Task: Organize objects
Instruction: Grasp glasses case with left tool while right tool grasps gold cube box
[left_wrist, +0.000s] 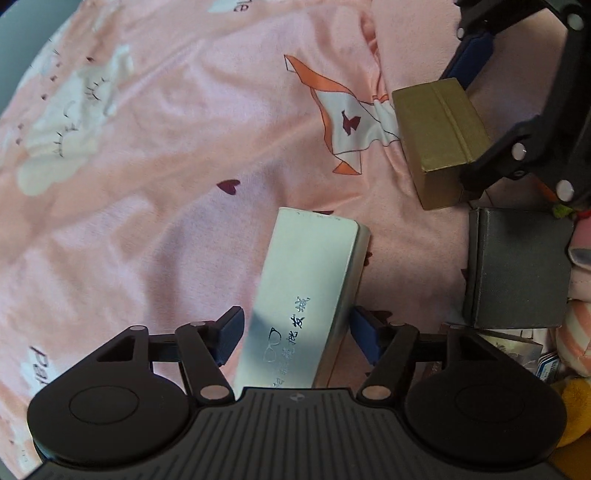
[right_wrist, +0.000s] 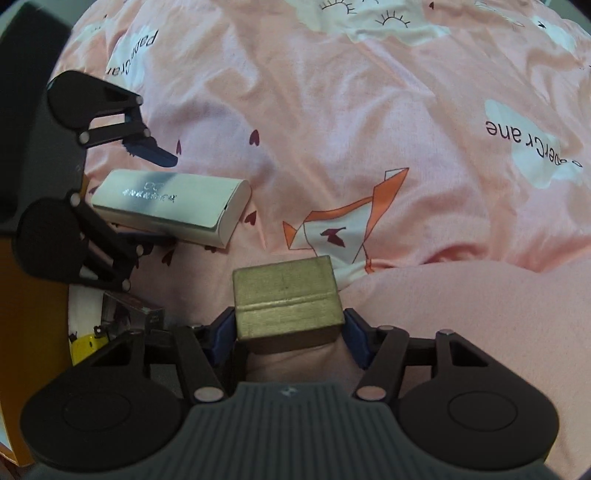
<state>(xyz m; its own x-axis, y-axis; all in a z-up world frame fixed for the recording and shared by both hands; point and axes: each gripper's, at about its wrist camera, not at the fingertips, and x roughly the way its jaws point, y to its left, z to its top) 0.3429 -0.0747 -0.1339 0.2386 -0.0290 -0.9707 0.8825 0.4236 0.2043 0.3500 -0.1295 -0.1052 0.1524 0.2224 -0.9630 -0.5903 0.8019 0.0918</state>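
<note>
Our left tool (left_wrist: 295, 332) gapes around the white case (left_wrist: 306, 295), lengthwise away; our right tool (right_wrist: 290, 332) pinches the gold box (right_wrist: 286, 295).

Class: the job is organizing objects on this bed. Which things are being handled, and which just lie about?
Being handled:
- white case, between the open left gripper
- gold box, gripped by the right gripper

Lying about:
- grey box
- pink bedsheet

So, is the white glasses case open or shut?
Shut: the white glasses case lies flat on the pink sheet, its flap closed along the end seam.
</note>
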